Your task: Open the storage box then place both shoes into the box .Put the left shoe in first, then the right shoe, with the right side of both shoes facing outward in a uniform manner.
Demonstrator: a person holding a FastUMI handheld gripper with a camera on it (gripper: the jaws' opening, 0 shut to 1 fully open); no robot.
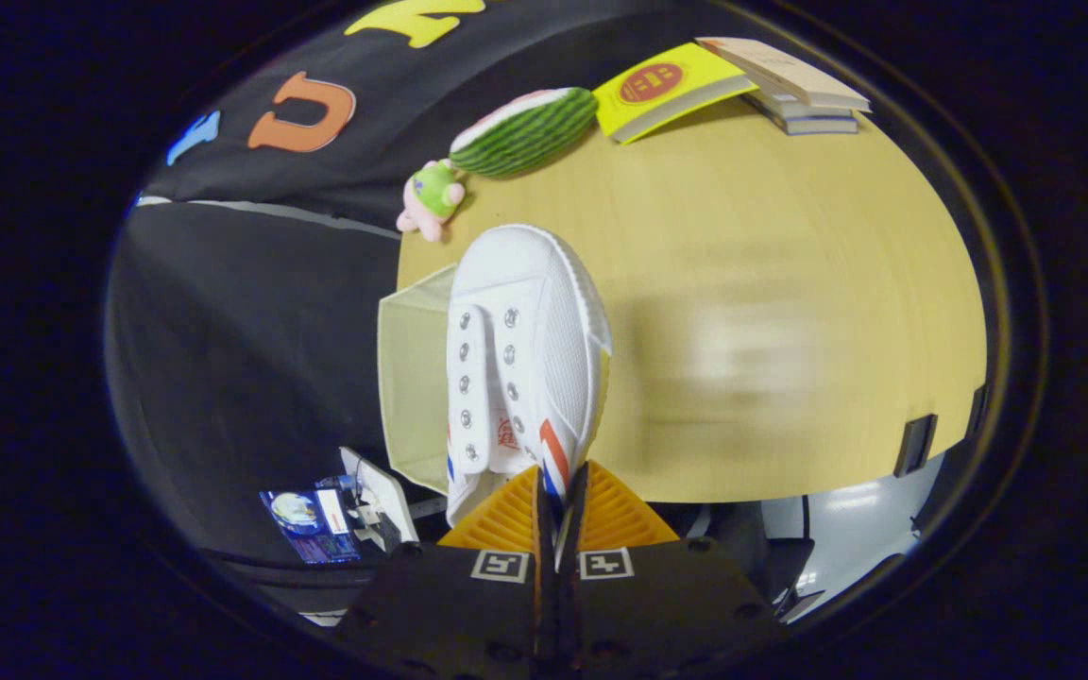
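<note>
The handheld two-finger gripper (558,515) has a dark, blocky plastic body with round screw recesses. Each wedge-shaped finger has a ribbed face and a small square black-and-white marker at its base.

The camera rides on the gripper (558,515), looking forward along its two fingers, which pinch the white shoe (520,354) close before the lens; it looks down from above across the wooden table (790,283), tilted, toward its far edge by the booth wall, where books (804,90) lie.
</note>
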